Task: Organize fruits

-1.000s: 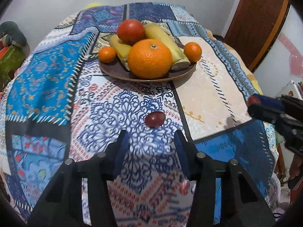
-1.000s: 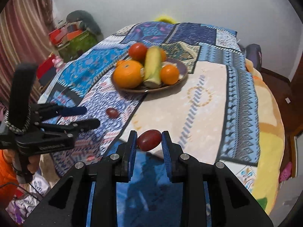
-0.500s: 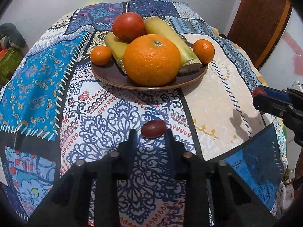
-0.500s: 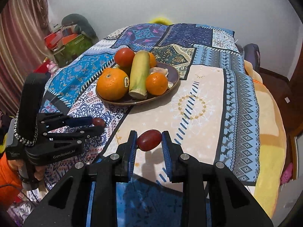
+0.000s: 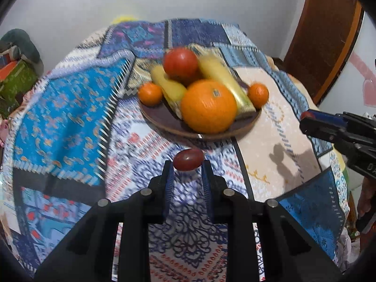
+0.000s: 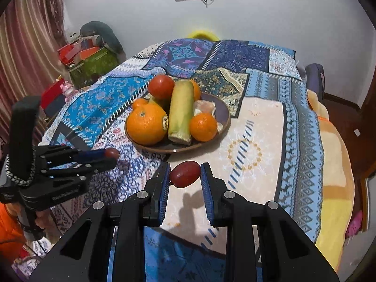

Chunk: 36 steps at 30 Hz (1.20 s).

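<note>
glossy oval grape [image 5: 188, 159], ridged left gripper [image 5: 187, 174] clamped

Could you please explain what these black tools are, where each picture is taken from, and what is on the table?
There is no robot: a person holds a two-finger tool in each hand, with a camera looking along its fingers. One picture comes from the left hand-held gripper, the other from the right hand-held gripper. Each grips a small dark red fruit. On the patterned tablecloth stands a brown plate with a large orange, small oranges, a tomato and long yellow-green pieces.
</note>
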### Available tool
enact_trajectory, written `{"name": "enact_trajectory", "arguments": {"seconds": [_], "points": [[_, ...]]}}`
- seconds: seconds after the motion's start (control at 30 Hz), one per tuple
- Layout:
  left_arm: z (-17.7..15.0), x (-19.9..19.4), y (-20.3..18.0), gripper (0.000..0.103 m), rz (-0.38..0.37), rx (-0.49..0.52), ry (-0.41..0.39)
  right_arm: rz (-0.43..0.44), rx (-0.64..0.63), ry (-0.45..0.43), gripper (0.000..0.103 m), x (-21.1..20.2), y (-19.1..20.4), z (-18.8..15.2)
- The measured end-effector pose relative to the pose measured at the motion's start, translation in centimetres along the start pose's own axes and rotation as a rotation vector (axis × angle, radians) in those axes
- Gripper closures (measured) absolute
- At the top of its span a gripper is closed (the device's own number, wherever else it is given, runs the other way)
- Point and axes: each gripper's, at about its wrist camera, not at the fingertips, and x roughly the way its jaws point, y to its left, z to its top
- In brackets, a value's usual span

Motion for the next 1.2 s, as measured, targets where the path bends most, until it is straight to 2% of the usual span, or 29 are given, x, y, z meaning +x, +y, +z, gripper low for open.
{"name": "enact_trajectory", "arguments": {"seconds": [0.2, 0.47, 0.67, 0.93, 0.97, 1.07, 1.2], "points": [[2.0, -1.2, 1.6, 0.079, 0.008, -0.024, -0.057, 0.010, -0.037, -0.040, 0.079, 0.5, 0.8, 2.6], [4.3, -0.1, 2.8, 0.079, 0.012, -0.019, -0.084, 0.027, -0.092, -0.078, 0.079, 2.5, 2.5, 5.5], [5.2, 2.2, 3.2, 0.079, 0.011, -0.006, -0.067, 0.038, -0.090, -0.072, 0.079, 5.3, 2.9, 6.7], [5.7, 4.7, 4.1, 0.079, -0.005, -0.043, -0.029, 0.061, -0.065, -0.040, 0.079, 8.2, 2.6, 7.6], [5.7, 4.8, 4.1, 0.079, -0.007, -0.043, -0.027, 0.066, -0.061, -0.035, 0.077, 8.4, 2.5, 7.5], [5.6, 4.8, 4.0, 0.079, -0.006, -0.043, -0.030, 0.061, -0.048, -0.035, 0.061, 8.5, 2.2, 7.4], [5.5, 3.8, 4.2, 0.079, 0.000, -0.056, -0.042, 0.056, -0.040, -0.051, 0.060, 7.6, 1.9, 7.3]]}}
